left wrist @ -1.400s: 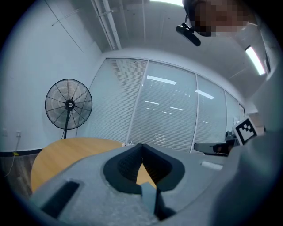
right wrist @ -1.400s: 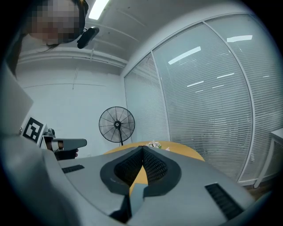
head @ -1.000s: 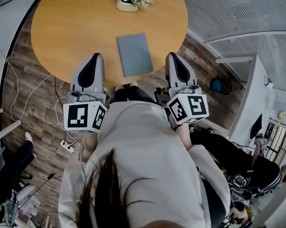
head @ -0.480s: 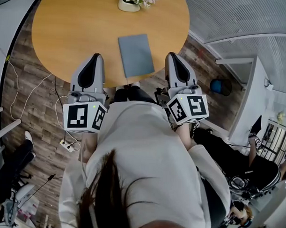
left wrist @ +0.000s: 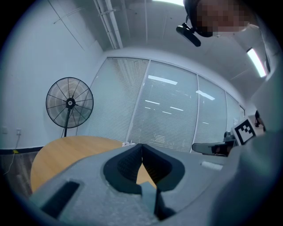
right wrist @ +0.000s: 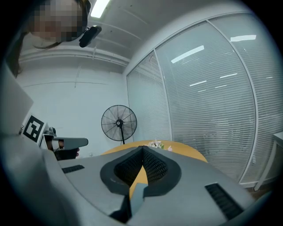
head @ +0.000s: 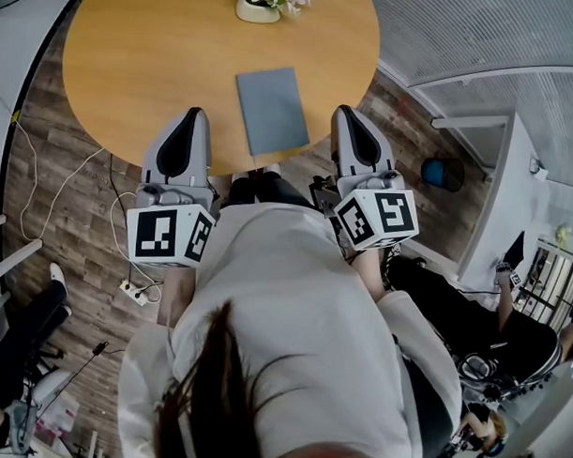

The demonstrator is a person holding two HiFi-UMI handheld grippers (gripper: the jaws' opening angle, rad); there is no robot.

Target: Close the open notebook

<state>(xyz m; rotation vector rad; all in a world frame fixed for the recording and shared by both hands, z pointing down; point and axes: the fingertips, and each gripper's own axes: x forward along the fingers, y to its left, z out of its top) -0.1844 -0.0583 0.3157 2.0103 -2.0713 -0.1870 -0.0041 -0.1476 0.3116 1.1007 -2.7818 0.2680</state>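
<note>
potted flowers (head: 260, 3) cut off by top edge.

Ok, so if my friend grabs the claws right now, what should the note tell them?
Left claw: shut, nothing in it, at the near edge of the table.
Right claw: shut, nothing in it, also at the near edge.
Notebook: flat on the table between the two claws, touched by neither; one grey-blue cover shows, so it looks closed.
Done: the closing seems finished.
Left: probably nothing, except maybe a check that the cover lies flat.
</note>
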